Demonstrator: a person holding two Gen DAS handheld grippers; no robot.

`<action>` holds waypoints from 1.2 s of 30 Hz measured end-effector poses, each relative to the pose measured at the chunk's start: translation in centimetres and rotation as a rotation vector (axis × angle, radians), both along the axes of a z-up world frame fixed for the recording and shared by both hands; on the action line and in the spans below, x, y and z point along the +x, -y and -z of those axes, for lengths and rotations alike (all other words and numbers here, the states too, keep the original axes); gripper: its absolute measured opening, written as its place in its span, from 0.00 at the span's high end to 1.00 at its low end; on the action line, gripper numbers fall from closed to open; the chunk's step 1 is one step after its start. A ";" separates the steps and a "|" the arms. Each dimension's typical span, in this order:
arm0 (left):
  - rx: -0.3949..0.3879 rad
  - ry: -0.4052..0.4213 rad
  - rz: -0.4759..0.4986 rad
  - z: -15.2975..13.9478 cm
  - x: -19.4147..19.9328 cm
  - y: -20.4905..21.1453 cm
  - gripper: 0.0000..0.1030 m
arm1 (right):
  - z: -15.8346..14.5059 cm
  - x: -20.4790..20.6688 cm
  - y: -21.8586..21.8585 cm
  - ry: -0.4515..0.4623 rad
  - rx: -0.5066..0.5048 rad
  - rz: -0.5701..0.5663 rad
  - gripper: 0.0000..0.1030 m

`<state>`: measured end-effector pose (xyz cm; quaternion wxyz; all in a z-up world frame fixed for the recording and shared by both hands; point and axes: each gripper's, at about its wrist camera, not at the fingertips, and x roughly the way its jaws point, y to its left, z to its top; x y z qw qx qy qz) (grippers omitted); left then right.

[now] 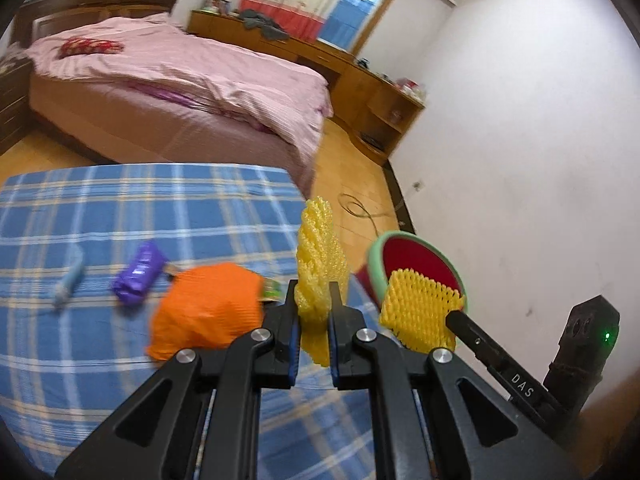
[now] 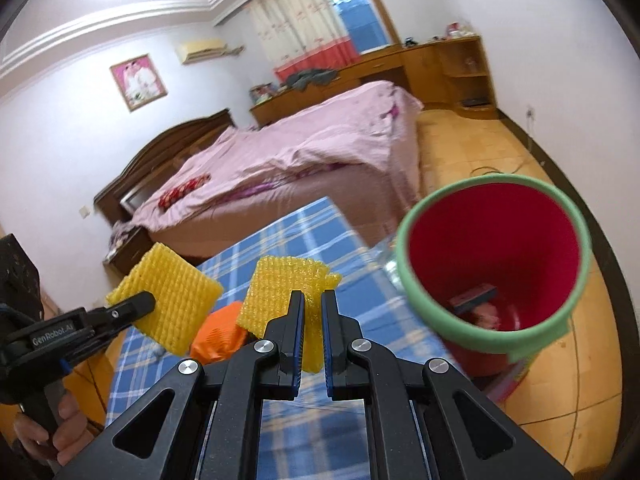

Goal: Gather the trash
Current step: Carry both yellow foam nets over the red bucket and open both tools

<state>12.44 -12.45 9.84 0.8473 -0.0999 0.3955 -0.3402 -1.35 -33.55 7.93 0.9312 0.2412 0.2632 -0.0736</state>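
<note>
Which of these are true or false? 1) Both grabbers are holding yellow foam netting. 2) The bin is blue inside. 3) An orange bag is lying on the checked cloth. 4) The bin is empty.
1) True: the left gripper and the right gripper each pinch a piece of yellow foam netting.
2) False: the bin is red inside with a green rim.
3) True: the orange bag lies on the blue checked cloth.
4) False: something already lies at its bottom; too blurred to name.
</note>
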 end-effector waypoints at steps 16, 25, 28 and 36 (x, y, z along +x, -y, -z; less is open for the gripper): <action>0.056 0.039 0.240 1.5 -1.3 14.6 0.90 | 2.8 -5.3 9.7 -0.002 0.029 0.276 0.93; 0.115 0.021 0.295 4.7 -0.4 20.5 0.90 | 5.2 -5.5 13.1 -0.034 0.055 0.338 0.92; 0.144 0.009 0.290 6.1 0.1 21.7 0.90 | 5.9 -5.2 13.5 -0.048 0.063 0.339 0.92; 0.200 0.008 0.259 7.7 0.9 22.4 0.86 | 6.8 -4.4 14.2 -0.057 0.074 0.337 0.88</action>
